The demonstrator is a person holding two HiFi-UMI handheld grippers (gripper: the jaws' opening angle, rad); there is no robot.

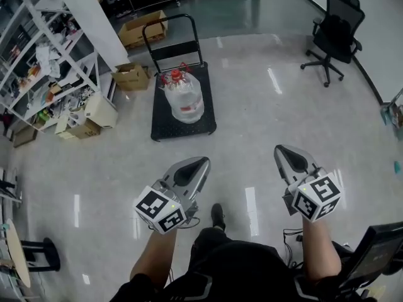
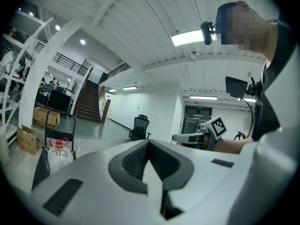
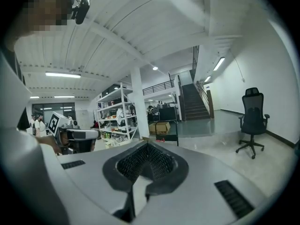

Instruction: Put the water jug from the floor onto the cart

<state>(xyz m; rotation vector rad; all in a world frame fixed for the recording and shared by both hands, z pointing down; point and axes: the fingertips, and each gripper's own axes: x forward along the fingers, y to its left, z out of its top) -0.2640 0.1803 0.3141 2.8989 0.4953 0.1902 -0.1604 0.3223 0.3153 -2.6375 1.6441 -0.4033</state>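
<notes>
**Inspector:** Report the location of the water jug.

**Technician:** It stands upright on the black deck of the cart, between the push handle and the near edge of the deck. The body is clear plastic and the cap is red. No gripper touches it.

**Inspector:** State of the left gripper?

**Technician:** Its fingers are pressed together with nothing between them. The left gripper view confirms this: the two dark pads meet along one seam. The gripper is held over bare floor, well apart from the cart, with its tip pointing roughly toward the cart.

**Inspector:** And the right gripper?

**Technician:** Same condition: fingers closed, empty. It is level with the left one, to the right of it, also over bare floor and well short of the cart. Each gripper carries its marker cube at the rear, next to the forearm.

**Inspector:** Surroundings?

**Technician:** A white shelf rack stands to the left of the cart, with a cardboard box just beside the deck's left corner. A black office chair stands far right.
</notes>
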